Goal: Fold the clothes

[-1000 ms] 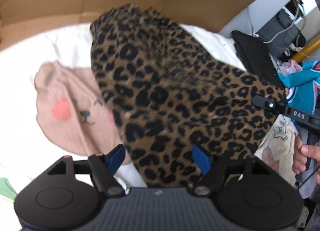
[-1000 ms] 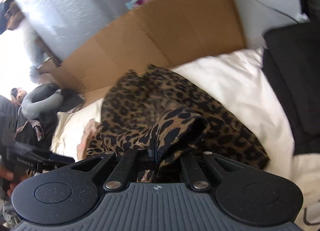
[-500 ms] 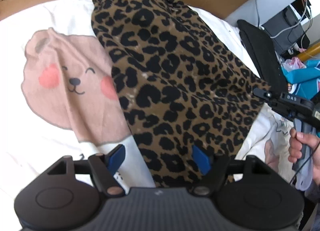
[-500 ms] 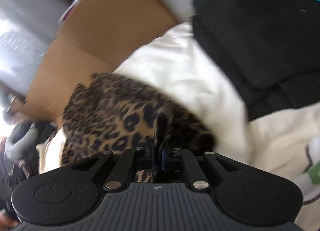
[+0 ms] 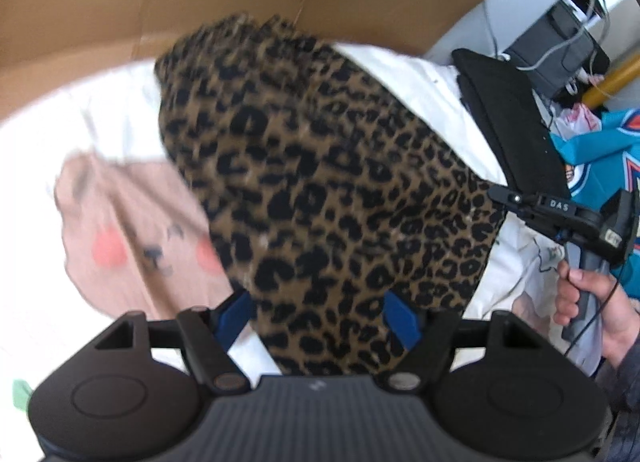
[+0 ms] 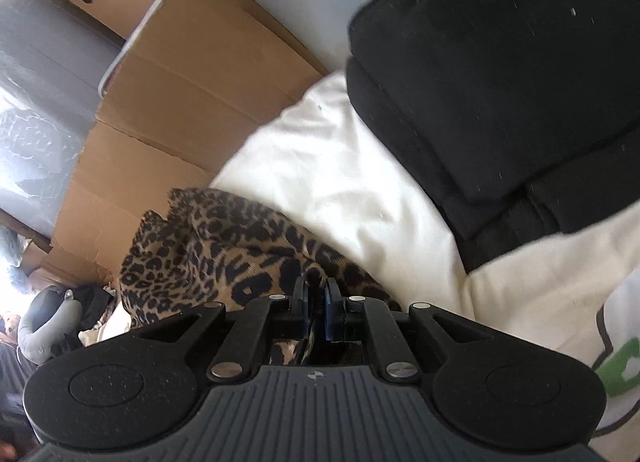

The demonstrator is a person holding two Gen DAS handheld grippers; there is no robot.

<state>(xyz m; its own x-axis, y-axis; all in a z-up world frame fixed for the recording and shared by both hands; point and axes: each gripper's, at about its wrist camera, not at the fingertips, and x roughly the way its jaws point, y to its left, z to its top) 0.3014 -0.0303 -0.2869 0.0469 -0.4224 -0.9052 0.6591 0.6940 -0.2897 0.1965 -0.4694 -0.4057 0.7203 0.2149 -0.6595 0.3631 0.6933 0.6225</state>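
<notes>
While the right gripper (image 6: 316, 308) pinches the leopard-print garment (image 5: 320, 190) in nearly closed jaws, the left gripper (image 5: 320, 312) gapes wide around its hem; folding looks barely begun.

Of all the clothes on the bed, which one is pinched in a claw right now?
The brown leopard-print garment: the right claw has a fold of it between its pads. The folded black garment and teal jersey lie untouched.
</notes>
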